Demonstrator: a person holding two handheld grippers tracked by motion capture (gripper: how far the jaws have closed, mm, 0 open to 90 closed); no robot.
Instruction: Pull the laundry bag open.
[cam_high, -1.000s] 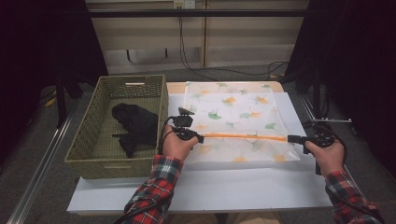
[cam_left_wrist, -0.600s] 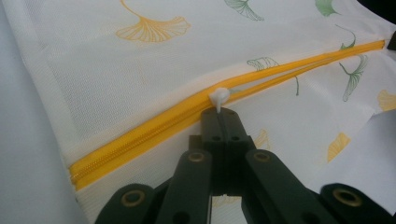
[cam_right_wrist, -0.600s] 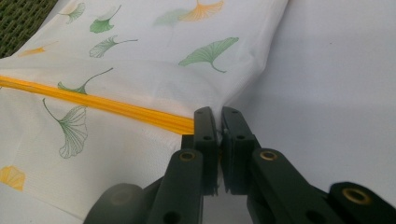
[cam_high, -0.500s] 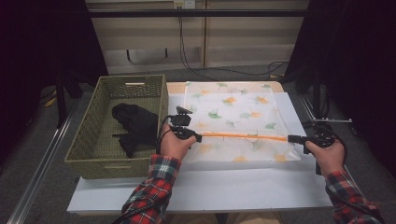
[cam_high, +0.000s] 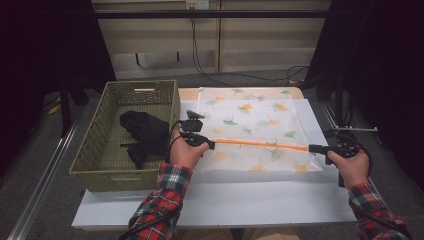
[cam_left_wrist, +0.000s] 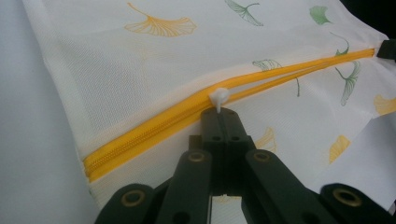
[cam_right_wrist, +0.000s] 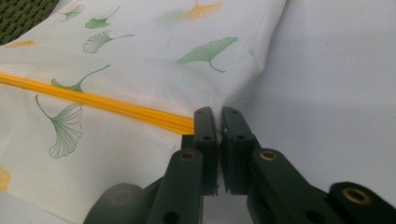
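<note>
A white mesh bag (cam_high: 250, 125) printed with ginkgo leaves lies flat on the white table (cam_high: 225, 200). Its orange zipper (cam_high: 260, 145) runs left to right across the near half. My left gripper (cam_high: 209, 145) is shut on the white zipper pull (cam_left_wrist: 218, 97) near the zipper's left end; the teeth are joined behind the pull and parted ahead of it. My right gripper (cam_high: 316, 148) is shut on the bag's right edge at the zipper's far end (cam_right_wrist: 187, 125), holding it taut. In the right gripper view the jaws clamp the fabric edge (cam_right_wrist: 219, 119).
A woven green basket (cam_high: 100, 165) stands at the table's left and holds a black garment (cam_high: 142, 132). Bare white table lies in front of the bag. Dark curtains and cables sit beyond the table's far edge.
The left gripper has edged slightly right along the zipper with the pull. The right gripper has stayed where it was.
</note>
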